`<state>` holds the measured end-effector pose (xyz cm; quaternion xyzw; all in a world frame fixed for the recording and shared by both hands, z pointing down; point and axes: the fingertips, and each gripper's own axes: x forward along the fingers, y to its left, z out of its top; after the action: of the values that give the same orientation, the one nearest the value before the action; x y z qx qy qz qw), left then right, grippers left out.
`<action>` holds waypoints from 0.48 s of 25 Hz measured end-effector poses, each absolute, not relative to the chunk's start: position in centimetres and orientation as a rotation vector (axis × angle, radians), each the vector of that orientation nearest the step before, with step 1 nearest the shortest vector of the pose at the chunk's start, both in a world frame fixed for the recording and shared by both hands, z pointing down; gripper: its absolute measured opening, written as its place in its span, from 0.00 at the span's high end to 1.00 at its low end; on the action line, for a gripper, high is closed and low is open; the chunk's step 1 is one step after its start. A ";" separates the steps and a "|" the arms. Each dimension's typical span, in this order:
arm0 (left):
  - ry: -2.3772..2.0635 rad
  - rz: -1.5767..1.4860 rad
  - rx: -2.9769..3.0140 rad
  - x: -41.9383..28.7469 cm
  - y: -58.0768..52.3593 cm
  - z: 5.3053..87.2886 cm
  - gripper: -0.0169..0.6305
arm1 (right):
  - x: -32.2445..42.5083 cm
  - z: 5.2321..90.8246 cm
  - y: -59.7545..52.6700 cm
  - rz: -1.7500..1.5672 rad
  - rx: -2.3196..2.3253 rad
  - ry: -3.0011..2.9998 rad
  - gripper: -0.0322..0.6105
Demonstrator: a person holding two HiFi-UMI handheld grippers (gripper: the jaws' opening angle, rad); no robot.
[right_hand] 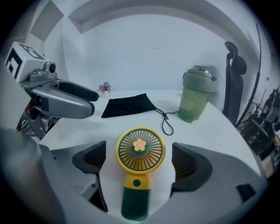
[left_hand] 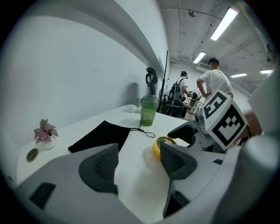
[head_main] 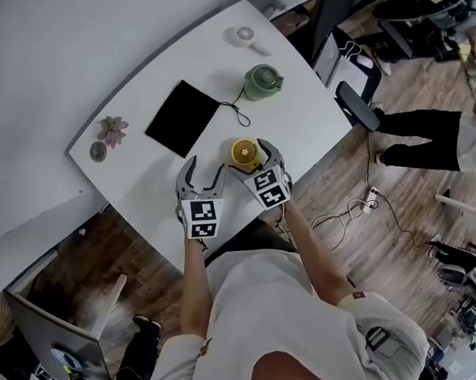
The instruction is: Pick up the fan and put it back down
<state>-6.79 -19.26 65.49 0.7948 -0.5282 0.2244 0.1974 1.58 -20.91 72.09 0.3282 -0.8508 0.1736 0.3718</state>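
1. Fan (right_hand: 140,151) lies flat on the white counter (head_main: 298,116) at its near edge, yellow head face up and green handle pointing near.
2. Right gripper (right_hand: 139,161) stands wide open around the fan. A pad sits on each side of the head, and a strip of counter shows between each pad and the fan, so neither touches it.
3. Left gripper (left_hand: 139,161) is just left of the fan, also wide open, with only bare counter between its pads.
4. Black pouch (head_main: 182,117) lies flat farther in and to the left, its cord trailing right toward a green cup (head_main: 262,81).
5. The cup stands upright, far of the fan.
6. A small pink plant (head_main: 113,130) sits near the counter's left edge, well apart from the fan.
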 end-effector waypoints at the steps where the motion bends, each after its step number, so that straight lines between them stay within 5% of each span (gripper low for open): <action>1: -1.488 0.622 2.232 -6.8 -19.2 65.0 0.52 | 1.8 71.4 -20.9 0.434 0.856 -2.190 0.21; 12: -1.646 0.470 2.395 -6.0 -18.0 54.5 0.52 | 4.4 55.1 -20.5 0.223 1.156 -2.482 0.41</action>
<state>-6.05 -18.01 54.50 0.8096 -0.5564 0.1587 0.0987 4.36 -20.47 55.13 0.4126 -0.8860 0.0796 0.1959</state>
